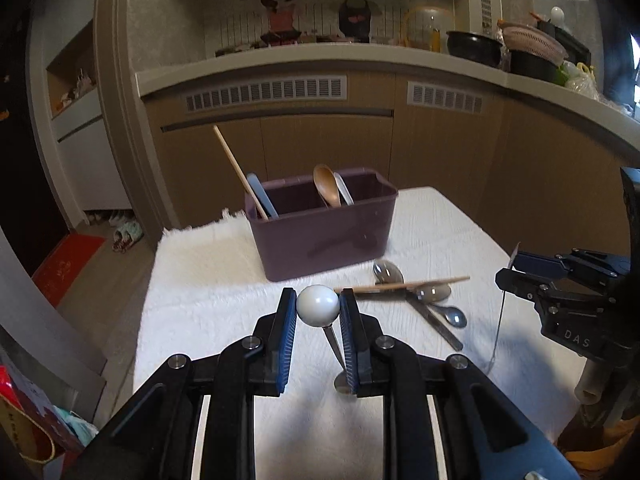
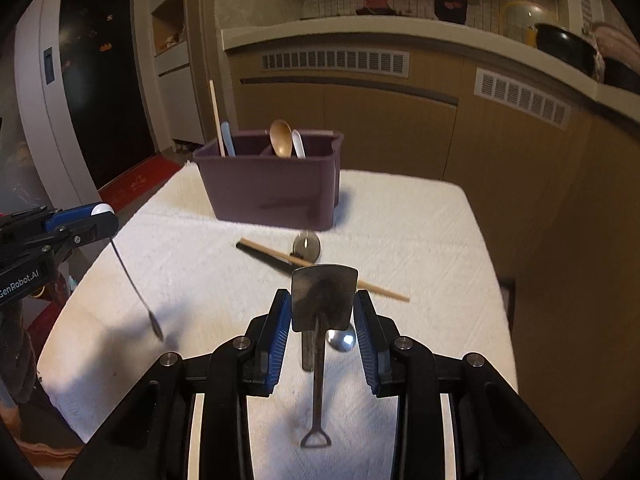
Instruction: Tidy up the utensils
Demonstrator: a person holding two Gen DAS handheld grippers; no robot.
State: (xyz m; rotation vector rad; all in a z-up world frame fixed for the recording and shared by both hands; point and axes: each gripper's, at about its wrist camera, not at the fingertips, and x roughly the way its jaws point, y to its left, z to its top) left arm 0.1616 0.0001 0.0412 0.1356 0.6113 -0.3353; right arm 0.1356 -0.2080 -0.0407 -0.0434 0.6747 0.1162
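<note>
Gripping white ball-ended spoon (image 1: 318, 305) | shovel-shaped steel spoon (image 2: 324, 298) | both dangling

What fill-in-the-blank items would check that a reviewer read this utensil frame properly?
1. The left gripper is shut on the white ____ at the top of a thin metal utensil.
2. The right gripper holds a small spoon shaped like a ____.
3. The wooden spoon stands inside the ____ bin.
4. A single chopstick lies across the metal spoons on the white ____.

Missing words: ball; shovel; purple; cloth
</note>
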